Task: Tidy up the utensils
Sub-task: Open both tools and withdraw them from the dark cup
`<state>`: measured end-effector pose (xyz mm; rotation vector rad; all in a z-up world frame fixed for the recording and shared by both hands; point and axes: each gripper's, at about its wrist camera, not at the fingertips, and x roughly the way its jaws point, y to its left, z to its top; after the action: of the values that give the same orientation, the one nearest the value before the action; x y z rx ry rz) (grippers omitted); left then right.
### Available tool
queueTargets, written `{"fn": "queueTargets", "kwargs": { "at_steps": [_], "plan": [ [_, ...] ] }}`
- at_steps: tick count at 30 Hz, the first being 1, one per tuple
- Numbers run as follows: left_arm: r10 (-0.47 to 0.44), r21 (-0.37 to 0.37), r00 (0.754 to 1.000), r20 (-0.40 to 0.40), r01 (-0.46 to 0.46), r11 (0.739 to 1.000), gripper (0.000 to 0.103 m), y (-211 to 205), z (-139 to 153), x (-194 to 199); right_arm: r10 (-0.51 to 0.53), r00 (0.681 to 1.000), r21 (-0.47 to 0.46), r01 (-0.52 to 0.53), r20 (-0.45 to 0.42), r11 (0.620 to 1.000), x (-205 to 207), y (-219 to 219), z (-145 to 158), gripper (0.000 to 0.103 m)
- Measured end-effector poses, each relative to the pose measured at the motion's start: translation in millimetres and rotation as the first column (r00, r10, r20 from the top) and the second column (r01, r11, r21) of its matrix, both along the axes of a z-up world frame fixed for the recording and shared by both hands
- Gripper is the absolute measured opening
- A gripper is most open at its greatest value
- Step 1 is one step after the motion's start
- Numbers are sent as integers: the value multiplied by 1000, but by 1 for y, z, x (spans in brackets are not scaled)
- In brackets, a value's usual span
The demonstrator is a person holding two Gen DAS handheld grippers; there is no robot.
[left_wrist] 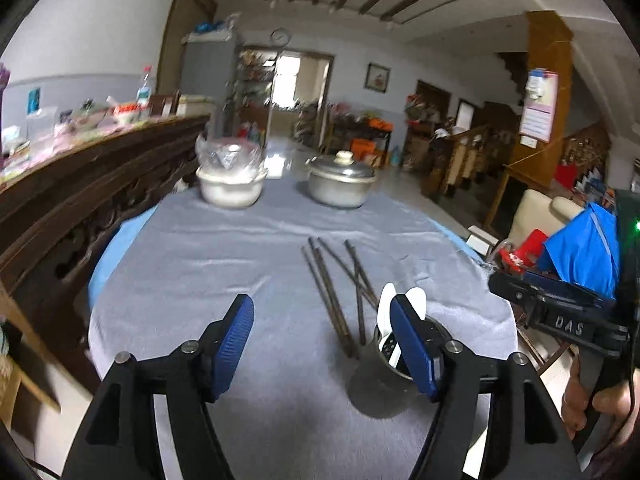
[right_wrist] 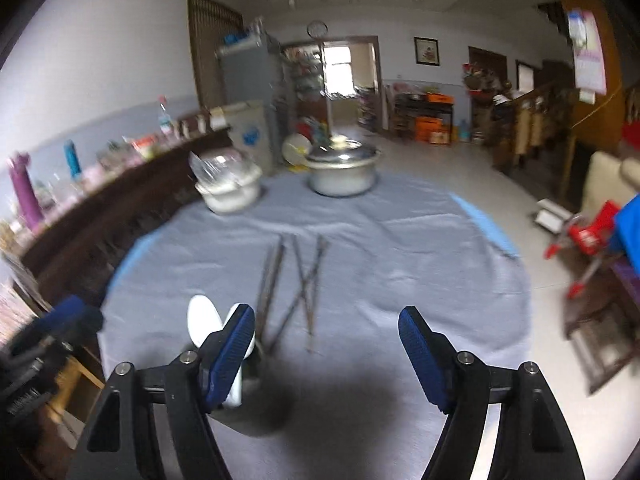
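Several dark chopsticks (left_wrist: pixel 340 284) lie crossed on the grey tablecloth (left_wrist: pixel 240 248); the right wrist view shows the same chopsticks (right_wrist: pixel 296 288) ahead. A metal utensil cup (left_wrist: pixel 394 364) stands near the table's front with white spoons (left_wrist: pixel 386 312) sticking out of it. My left gripper (left_wrist: pixel 322 344) is open, its right finger in front of the cup, nothing between the pads. My right gripper (right_wrist: pixel 326 354) is open too and empty; the white spoons (right_wrist: pixel 206 320) and the cup (right_wrist: pixel 260 396) sit behind its left finger. The right gripper (left_wrist: pixel 560 312) also shows at the right edge of the left wrist view.
A white bowl covered with plastic (left_wrist: pixel 230 180) and a lidded metal pot (left_wrist: pixel 342 180) stand at the table's far side. A dark wooden railing (left_wrist: pixel 80 200) runs along the left. Chairs and red and blue items (left_wrist: pixel 576 248) crowd the right.
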<state>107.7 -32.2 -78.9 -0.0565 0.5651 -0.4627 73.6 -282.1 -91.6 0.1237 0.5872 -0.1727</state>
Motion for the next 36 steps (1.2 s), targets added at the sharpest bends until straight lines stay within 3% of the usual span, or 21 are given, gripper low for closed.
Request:
{"fn": "queueTargets", "kwargs": {
  "at_steps": [4, 14, 27, 36],
  "plan": [
    [32, -6, 997, -64, -32, 999, 72, 3, 2, 4, -45, 999, -82, 44, -8, 996, -15, 6, 14, 77],
    [46, 26, 995, -85, -44, 999, 72, -7, 4, -4, -105, 994, -166, 102, -13, 981, -19, 8, 29, 77],
    [51, 66, 991, -121, -43, 997, 72, -22, -5, 11, -125, 991, -179, 117, -36, 977, -5, -4, 20, 78],
    [150, 186, 980, -134, -124, 975, 72, -27, -10, 28, -108, 993, -105, 102, -53, 989, 0, -19, 13, 78]
  ]
}}
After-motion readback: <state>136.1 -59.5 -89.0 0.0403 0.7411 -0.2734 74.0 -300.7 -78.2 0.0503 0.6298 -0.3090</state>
